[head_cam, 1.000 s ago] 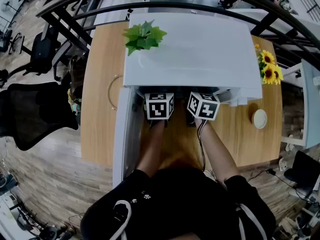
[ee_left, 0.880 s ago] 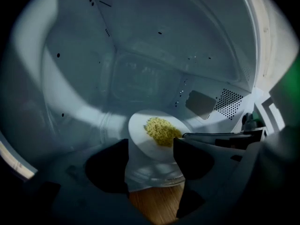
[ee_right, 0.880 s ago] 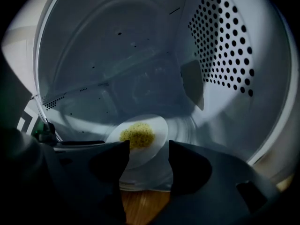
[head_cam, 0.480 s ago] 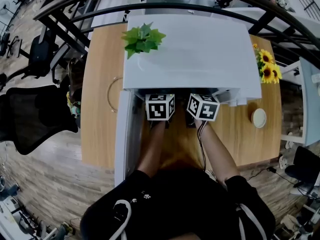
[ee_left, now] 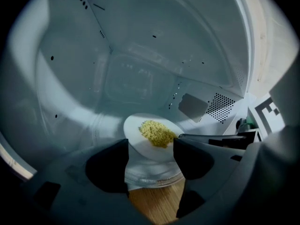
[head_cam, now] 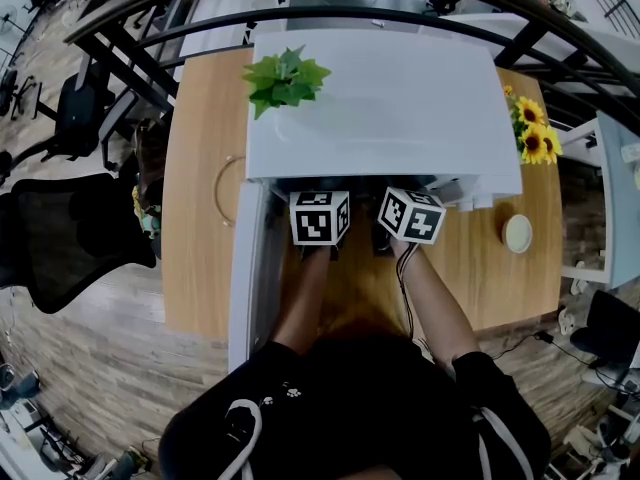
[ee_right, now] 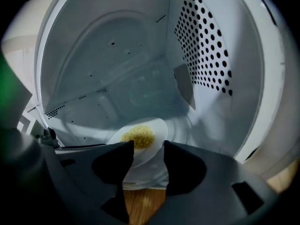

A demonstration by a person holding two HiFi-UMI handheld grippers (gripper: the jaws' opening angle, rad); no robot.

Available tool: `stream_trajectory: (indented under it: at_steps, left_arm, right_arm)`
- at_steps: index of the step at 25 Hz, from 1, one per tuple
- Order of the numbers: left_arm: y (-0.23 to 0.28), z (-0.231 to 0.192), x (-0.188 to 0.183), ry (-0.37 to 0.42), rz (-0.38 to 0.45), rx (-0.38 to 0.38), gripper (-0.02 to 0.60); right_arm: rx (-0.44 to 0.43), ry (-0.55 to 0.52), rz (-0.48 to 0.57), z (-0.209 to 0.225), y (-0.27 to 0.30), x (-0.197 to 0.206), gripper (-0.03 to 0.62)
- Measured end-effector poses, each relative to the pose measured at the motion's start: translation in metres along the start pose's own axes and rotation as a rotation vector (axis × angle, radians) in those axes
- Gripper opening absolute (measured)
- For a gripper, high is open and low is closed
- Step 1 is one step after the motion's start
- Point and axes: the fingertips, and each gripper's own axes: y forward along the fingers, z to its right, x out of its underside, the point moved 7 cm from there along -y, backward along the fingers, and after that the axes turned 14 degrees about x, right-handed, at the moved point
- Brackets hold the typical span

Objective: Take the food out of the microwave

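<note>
A white plate [ee_left: 140, 142] with a heap of yellow grainy food [ee_left: 157, 132] sits on the glass turntable inside the white microwave [head_cam: 380, 98]. The microwave's door [head_cam: 247, 268] is swung open to the left. Both grippers reach into the cavity, and only their marker cubes [head_cam: 319, 217] [head_cam: 411, 215] show in the head view. My left gripper [ee_left: 150, 146] is open, with the plate's near rim just beyond its tips. My right gripper [ee_right: 148, 149] is also open, and the plate [ee_right: 154, 130] with the food [ee_right: 137, 136] lies right past its tips. Each gripper shows at the edge of the other's view.
The microwave stands on a wooden table [head_cam: 200, 218], with a green plant [head_cam: 287, 75] on its top. Sunflowers [head_cam: 535, 133] and a small white round dish [head_cam: 518, 234] are on the table's right side. A black chair [head_cam: 70, 228] is to the left.
The right gripper's cube has shifted slightly to the right. Otherwise nothing has visibly changed.
</note>
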Motion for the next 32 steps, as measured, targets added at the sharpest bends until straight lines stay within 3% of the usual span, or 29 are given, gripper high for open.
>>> stream_trajectory:
  at_steps: [11, 32]
  left_arm:
    - [-0.013, 0.014, 0.006, 0.013, -0.018, 0.008, 0.276]
    - [-0.031, 0.031, 0.043, -0.045, -0.058, 0.005, 0.276]
  right_arm:
    - [-0.010, 0.020, 0.007, 0.004, -0.020, 0.005, 0.187]
    - [-0.023, 0.072, -0.030, 0.019, -0.046, 0.036, 0.178]
